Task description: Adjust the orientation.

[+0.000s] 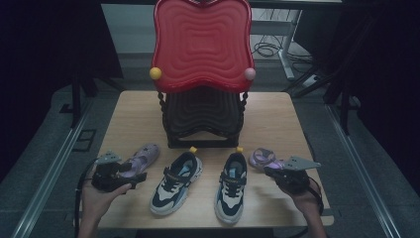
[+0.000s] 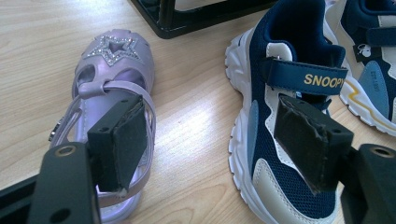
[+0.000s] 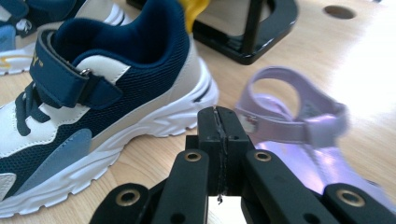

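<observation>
On the wooden surface (image 1: 277, 124) four children's shoes lie in a row in front of a black shoe rack (image 1: 200, 119) with a red wavy top shelf (image 1: 202, 42). In the high view the rack stands at 12 o'clock, the shoes from 8 o'clock round to 4 o'clock.

The left tool (image 1: 130, 178) sits at about 8 o'clock, held in the person's left hand (image 1: 99, 198). Its jaws stand wide apart and grip nothing. In the left gripper view one pad (image 2: 122, 142) hangs over the heel strap of the left lilac sandal (image 2: 112, 88), which has a glittery star on its toe, and the other pad (image 2: 308, 144) hangs over the side of the left navy-and-white sneaker (image 2: 289, 116), whose strap reads SNOOPY. Whether either pad touches a shoe cannot be told.

The right tool (image 1: 270, 170) sits at about 4 o'clock in the person's right hand (image 1: 307, 198). In the right gripper view its two pads (image 3: 210, 135) meet flat against each other with nothing between them. The right lilac sandal (image 3: 299, 126) lies just beside the closed tip, at its 2 o'clock; its looped ankle strap stands up. The right navy-and-white sneaker (image 3: 116, 93) lies at 10 o'clock of the tip, heel towards the rack.
</observation>
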Demonstrator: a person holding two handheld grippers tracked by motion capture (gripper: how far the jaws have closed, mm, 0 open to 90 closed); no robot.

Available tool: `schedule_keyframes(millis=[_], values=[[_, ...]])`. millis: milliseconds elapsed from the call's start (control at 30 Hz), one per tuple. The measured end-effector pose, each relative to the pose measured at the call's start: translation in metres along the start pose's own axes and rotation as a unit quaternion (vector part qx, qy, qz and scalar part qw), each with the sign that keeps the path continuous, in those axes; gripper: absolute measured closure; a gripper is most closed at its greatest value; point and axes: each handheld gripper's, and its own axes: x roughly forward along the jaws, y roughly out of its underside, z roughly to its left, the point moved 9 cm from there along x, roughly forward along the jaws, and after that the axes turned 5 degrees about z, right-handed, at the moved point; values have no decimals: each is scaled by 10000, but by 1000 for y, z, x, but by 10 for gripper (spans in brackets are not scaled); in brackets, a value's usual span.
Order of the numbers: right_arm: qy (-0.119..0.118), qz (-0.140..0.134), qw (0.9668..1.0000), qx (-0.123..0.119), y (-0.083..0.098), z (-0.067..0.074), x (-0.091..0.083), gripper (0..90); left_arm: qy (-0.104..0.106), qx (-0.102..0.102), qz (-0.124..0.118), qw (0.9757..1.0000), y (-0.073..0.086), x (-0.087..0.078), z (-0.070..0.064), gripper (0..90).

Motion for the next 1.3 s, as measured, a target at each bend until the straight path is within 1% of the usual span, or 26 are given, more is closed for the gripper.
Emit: schedule_keyframes(millis=[33,100,167,233,267,367,400,467,500,533,567,600,633,667,733,800,900,967,1000,1100,1167,1300], values=[[-33,41,10000,-23,0,2,5,892,1,1,18,10000,0,1,0,256],[-7,132,9999,-43,-1,4,11,892,4,-14,84,10000,2,3,1,258],[5,235,9997,-93,-1,6,17,891,8,-32,108,9999,3,4,1,260],[29,284,9995,-119,-1,6,19,891,6,-48,105,9999,3,4,2,261],[64,380,9991,-150,0,7,24,892,7,-57,107,9999,4,4,2,262],[81,443,9988,-179,1,7,26,891,-7,-76,112,9999,4,3,3,265],[50,516,9986,-145,4,7,25,892,-40,-103,103,9999,5,2,5,266],[0,511,9987,-58,8,7,22,892,-57,-122,102,9999,5,1,7,267],[20,510,9987,11,12,5,19,892,-55,-132,96,9999,5,1,7,267],[20,510,9987,11,12,5,19,892,-55,-132,96,9999,5,1,7,267],[114,592,9981,150,23,-2,14,893,-48,-131,94,9999,6,1,7,267],[172,622,9977,222,28,-6,12,893,-52,-132,98,9999,6,1,7,267],[172,622,9977,222,28,-6,12,893,-52,-132,98,9999,6,1,7,267],[230,635,9970,378,36,-11,7,893,-47,-132,110,9998,6,2,7,267],[266,637,9968,411,39,-13,5,893,-49,-137,114,9998,6,2,7,267],[416,705,9951,551,49,-22,-2,893,-44,-144,122,9998,7,2,8,267],[499,690,9941,666,53,-28,-7,894,-46,-140,123,9998,7,2,8,267],[526,692,9938,688,54,-29,-8,894,-38,-136,122,9998,7,2,8,267],[615,740,9926,737,57,-34,-11,894,-42,-141,123,9998,7,2,8,267],[773,821,9905,790,62,-41,-12,894,-49,-151,128,9998,7,3,9,267],[792,810,9903,808,64,-43,-13,894,-54,-154,136,9998,8,4,10,267],[930,865,9888,790,67,-49,-15,894,-49,-148,148,9998,9,4,10,267]])
